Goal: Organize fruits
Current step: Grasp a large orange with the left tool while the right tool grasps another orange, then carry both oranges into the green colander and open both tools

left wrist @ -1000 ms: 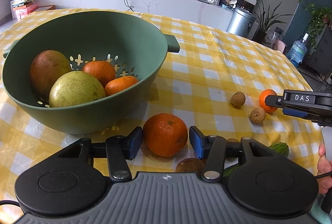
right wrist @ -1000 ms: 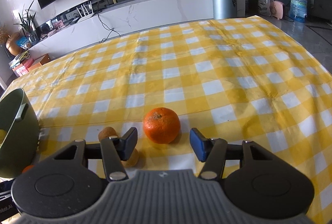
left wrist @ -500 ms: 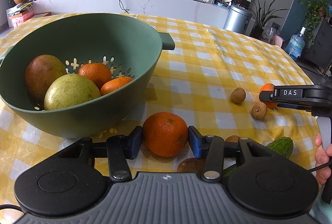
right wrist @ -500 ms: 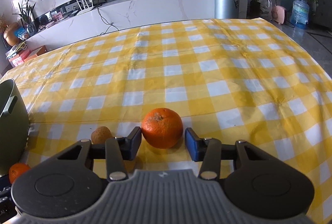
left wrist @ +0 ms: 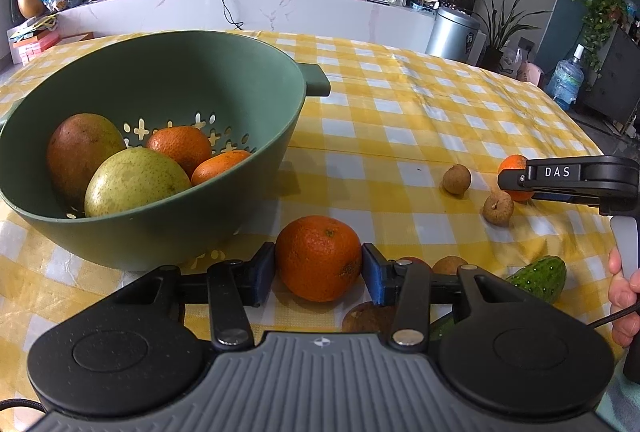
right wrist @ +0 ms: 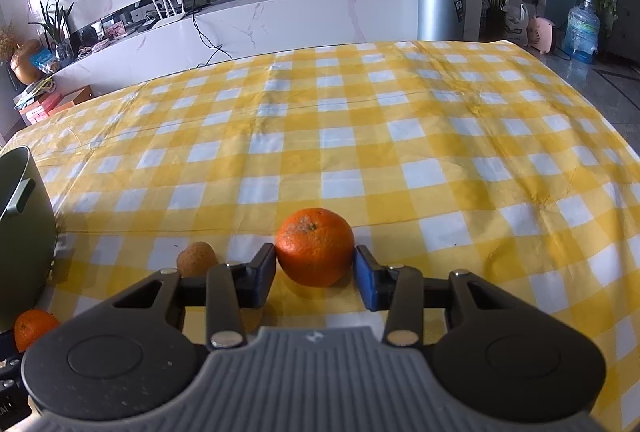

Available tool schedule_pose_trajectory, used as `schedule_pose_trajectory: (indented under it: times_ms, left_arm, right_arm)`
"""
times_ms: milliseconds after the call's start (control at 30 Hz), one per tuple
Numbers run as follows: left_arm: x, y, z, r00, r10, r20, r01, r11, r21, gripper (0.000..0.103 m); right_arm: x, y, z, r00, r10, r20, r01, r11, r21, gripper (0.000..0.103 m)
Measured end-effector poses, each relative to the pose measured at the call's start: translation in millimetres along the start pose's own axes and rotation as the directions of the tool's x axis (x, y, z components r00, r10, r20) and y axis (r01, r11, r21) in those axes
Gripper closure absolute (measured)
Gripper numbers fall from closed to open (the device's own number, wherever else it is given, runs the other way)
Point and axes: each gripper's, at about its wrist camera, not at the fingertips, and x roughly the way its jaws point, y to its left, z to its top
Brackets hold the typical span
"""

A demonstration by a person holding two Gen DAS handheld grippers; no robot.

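A green colander (left wrist: 224, 216) on the yellow checked tablecloth holds a mango (left wrist: 80, 148), a green pear (left wrist: 132, 184) and two oranges (left wrist: 180, 148). My left gripper (left wrist: 318, 272) is shut on an orange (left wrist: 318, 258) just right of the colander, lifted slightly off the cloth. My right gripper (right wrist: 315, 268) is shut on another orange (right wrist: 315, 246) resting on the cloth; that gripper also shows at the right of the left wrist view (left wrist: 568, 178). The colander's edge (right wrist: 20, 232) is at the far left of the right wrist view.
Two small brown fruits (left wrist: 456, 179) (left wrist: 498, 207) lie between the grippers; one (right wrist: 197, 258) sits left of my right gripper. A green bumpy fruit (left wrist: 540, 278) and more brown fruits (left wrist: 368, 318) lie near the left gripper. Tablecloth (right wrist: 400, 136) stretches beyond.
Both grippers have closed from open onto their oranges. The left gripper has risen slightly with its orange.
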Motion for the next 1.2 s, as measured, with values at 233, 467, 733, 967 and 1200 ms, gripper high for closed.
schedule_pose_trajectory:
  times_ms: [233,467,733,967,1200]
  left_arm:
    - [-7.5,-7.9,0.0,1.0,-0.016,0.025,0.015,0.999,0.044,0.052]
    - [-22.5,-1.0,4.2,0.998,-0.034,0.054,0.034,0.999,-0.01,0.052]
    - [-54.8,-2.6,9.7,0.991,-0.067,0.112,0.069,0.997,-0.021,0.052]
    - [-81.3,5.5,24.6,0.983,-0.084,0.161,0.094,0.994,-0.056,0.052]
    - [-97.2,22.9,43.7,0.98,-0.059,0.188,0.075,0.994,-0.08,0.052]
  right_arm:
    - [-12.9,4.9,-0.7,0.999,0.005,0.047,-0.004,1.0,-0.021,0.065]
    - [-39.7,11.5,-3.9,0.99,0.076,0.12,-0.07,0.996,-0.056,0.064]
    - [-82.9,34.9,-16.6,0.963,0.167,0.21,-0.133,0.977,-0.165,0.065]
    - [-108.8,51.9,-24.4,0.942,0.266,0.206,-0.229,0.955,-0.187,0.065]
    - [-127.1,82.9,-23.9,0.911,0.354,0.21,-0.298,0.92,-0.255,0.065]
